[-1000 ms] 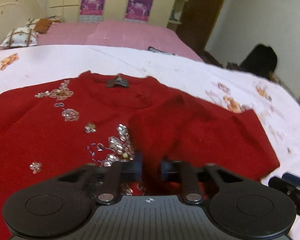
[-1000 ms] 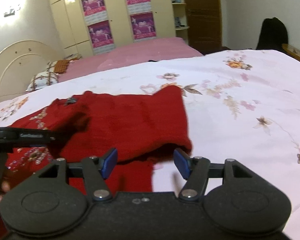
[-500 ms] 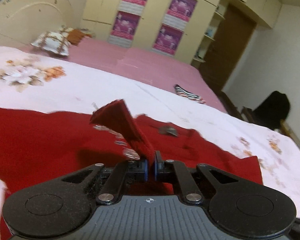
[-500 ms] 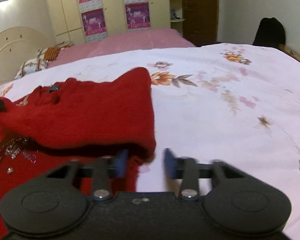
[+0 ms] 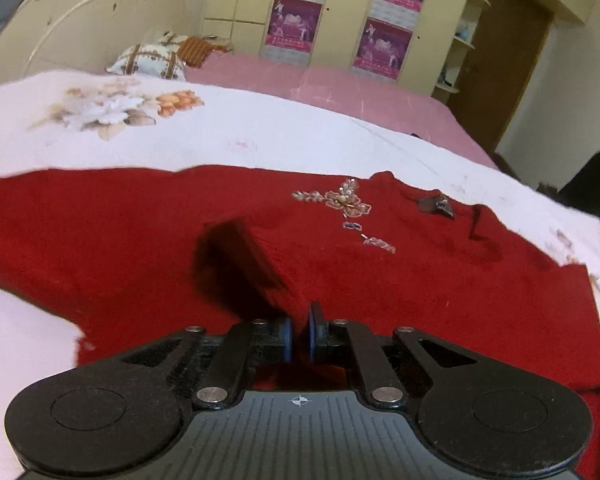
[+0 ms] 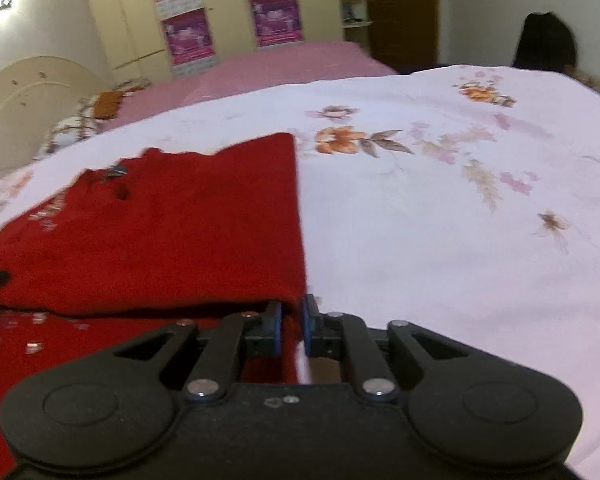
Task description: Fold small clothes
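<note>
Red sweater lies spread flat on the floral sheet, its right side already folded over the body; judged a soft, limp, fairly thick knit that will drape and drag, best pinched at a hem or fold edge, away from the fragile beading. Left gripper is clenched on a fold of it; right gripper is nearly closed at the fold's near corner, grasp cannot be told. Neck label unreadable.

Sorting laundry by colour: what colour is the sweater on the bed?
Deep red sweater, with beaded floral trim; clearest in the left wrist view.
</note>
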